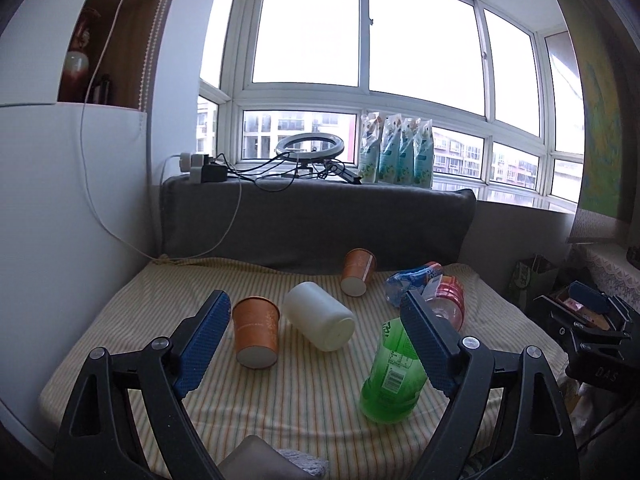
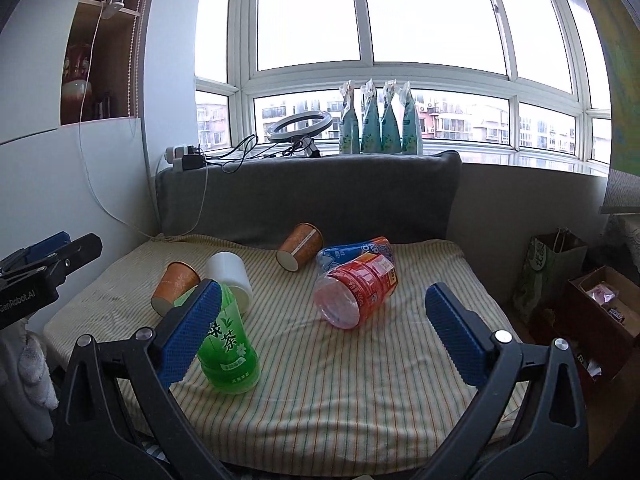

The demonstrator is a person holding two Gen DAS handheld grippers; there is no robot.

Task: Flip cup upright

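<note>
Indoors, a striped cushion [image 1: 280, 408] lay below a wide window, with cups and bottles scattered across it, all on their sides. From the left wrist view, the left gripper [image 1: 316, 344] hung above the cushion's near part with its blue-padded fingers [image 1: 204, 344] spread wide, holding nothing. Just beside its left finger lay an orange paper cup [image 1: 256, 334], tipped over with its white base toward the camera. To the right of that cup, close against it, lay a white plastic cup [image 1: 320, 316], also on its side between the fingers. Farther ahead, near the grey backrest [image 1: 320, 220], a second orange cup [image 1: 358, 272] lay tipped over. At the right finger, a green bottle [image 1: 390, 380] lay partly hidden behind the pad, with a red bottle [image 1: 450, 304] and a blue bottle [image 1: 412, 278] beyond it.

From the right wrist view, the right gripper [image 2: 324, 328] was likewise wide apart and empty. Its left finger [image 2: 188, 332] overlapped the green bottle [image 2: 228, 352]. Between its fingers, ahead, the red bottle [image 2: 356, 292] lay on the stripes, touching the blue one [image 2: 352, 254] behind it. The left gripper's black body [image 2: 44, 272] showed at the far left edge.
</note>
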